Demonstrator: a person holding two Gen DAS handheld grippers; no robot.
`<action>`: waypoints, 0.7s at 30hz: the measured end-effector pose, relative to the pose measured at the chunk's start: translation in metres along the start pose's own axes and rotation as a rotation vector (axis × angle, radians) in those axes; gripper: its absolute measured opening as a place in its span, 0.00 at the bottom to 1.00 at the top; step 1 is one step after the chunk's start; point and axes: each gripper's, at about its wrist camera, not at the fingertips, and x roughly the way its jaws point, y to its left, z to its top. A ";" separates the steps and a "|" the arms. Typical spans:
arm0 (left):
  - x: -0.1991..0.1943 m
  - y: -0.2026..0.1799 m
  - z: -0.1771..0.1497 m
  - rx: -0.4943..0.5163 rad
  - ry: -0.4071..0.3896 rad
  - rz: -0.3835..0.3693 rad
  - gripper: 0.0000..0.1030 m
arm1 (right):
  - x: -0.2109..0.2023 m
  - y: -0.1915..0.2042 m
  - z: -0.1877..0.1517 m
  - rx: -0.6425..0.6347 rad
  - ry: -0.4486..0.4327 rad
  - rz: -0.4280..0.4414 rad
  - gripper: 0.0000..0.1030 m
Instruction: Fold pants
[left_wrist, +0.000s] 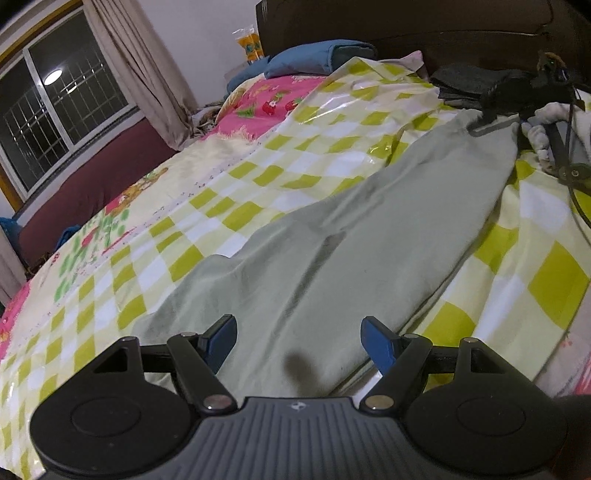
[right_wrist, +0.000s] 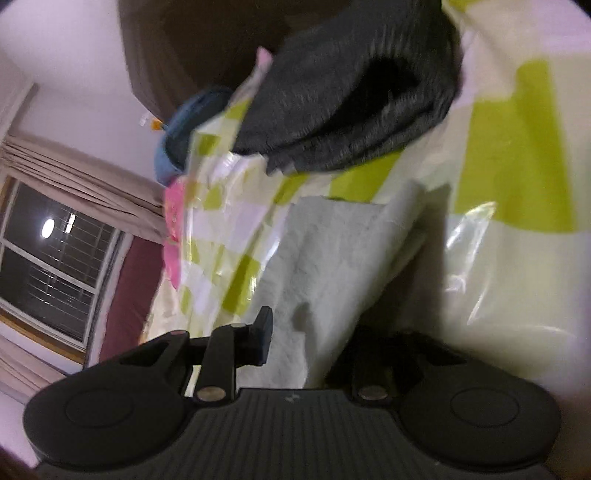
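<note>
Lying lengthwise across the bed, the pale green soft-fabric pants (left_wrist: 354, 236) stretch from the near edge up toward the dark wooden headboard (left_wrist: 406, 26), spread over a glossy yellow-green and white checked plastic sheet (left_wrist: 258, 173). The left gripper (left_wrist: 299, 341) hovers over the near end of the pants with its 2 blue-padded fingers (left_wrist: 221, 339) set wide apart and nothing between them. At the far end of the pants, the right gripper (left_wrist: 491, 123) sits at the fabric's edge, carried by a hand in a white glove (left_wrist: 546, 122). In the blurred right wrist view the pants' fabric (right_wrist: 332, 266) rises between its fingers; the right-side finger is hidden behind the cloth, and the jaws are closed down on the pants. A folded dark grey fuzzy garment (right_wrist: 351, 103) lies just beyond. A blue pillow (left_wrist: 314, 55) rests by the headboard, with a beige curtain (left_wrist: 140, 74) beside a dark barred window (left_wrist: 62, 107).
</note>
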 end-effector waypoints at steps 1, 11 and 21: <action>0.003 0.001 -0.001 -0.009 0.003 0.003 0.85 | -0.001 0.004 0.000 -0.009 0.014 0.004 0.04; 0.014 0.017 -0.037 -0.114 0.050 -0.010 0.85 | -0.049 0.145 -0.042 -0.350 0.074 0.208 0.04; -0.044 0.096 -0.110 -0.387 0.000 0.162 0.85 | -0.019 0.314 -0.333 -0.948 0.427 0.392 0.03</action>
